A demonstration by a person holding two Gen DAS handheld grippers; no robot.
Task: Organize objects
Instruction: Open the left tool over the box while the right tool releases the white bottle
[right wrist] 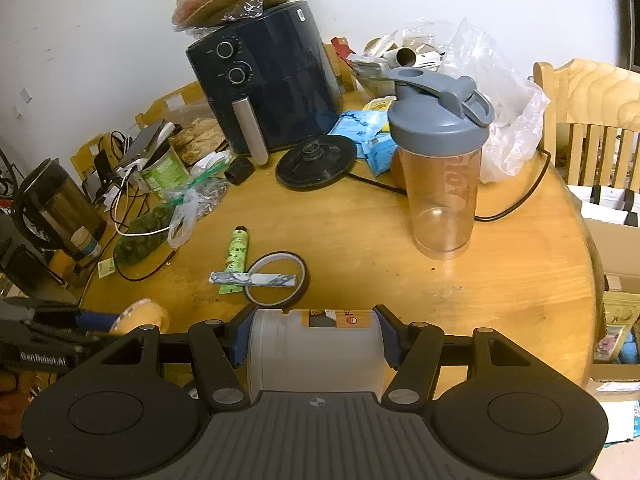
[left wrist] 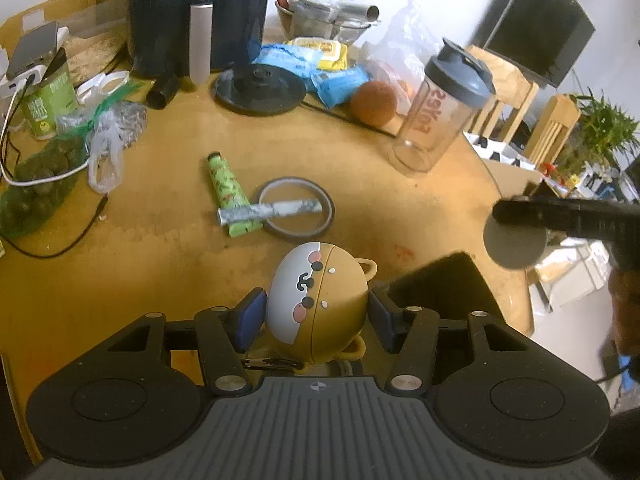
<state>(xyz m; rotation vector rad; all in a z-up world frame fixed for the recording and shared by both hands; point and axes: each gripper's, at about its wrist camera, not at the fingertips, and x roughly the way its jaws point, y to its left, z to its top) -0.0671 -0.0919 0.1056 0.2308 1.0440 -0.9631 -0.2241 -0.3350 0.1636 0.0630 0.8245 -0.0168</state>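
My left gripper (left wrist: 318,312) is shut on a round mustard-and-grey bear-faced case (left wrist: 320,300), its blue pads pressing both sides, just above the wooden table (left wrist: 160,280). In the right wrist view my right gripper (right wrist: 316,340) is shut on a translucent plastic jar (right wrist: 316,352) with an orange label, held sideways. The jar's grey round end (left wrist: 514,244) shows at the right of the left wrist view. The bear case (right wrist: 140,316) appears at the left of the right wrist view. A green tube (left wrist: 226,184), a silver-wrapped stick (left wrist: 270,211) and a tape ring (left wrist: 296,208) lie mid-table.
A clear shaker bottle (right wrist: 440,184) with a grey lid stands right of centre. Behind are a dark air fryer (right wrist: 264,80), a black kettle base (right wrist: 316,162) with its cord, blue packets (left wrist: 336,80), plastic bags and a green can (left wrist: 50,108). Wooden chairs (right wrist: 592,120) flank the table's right edge.
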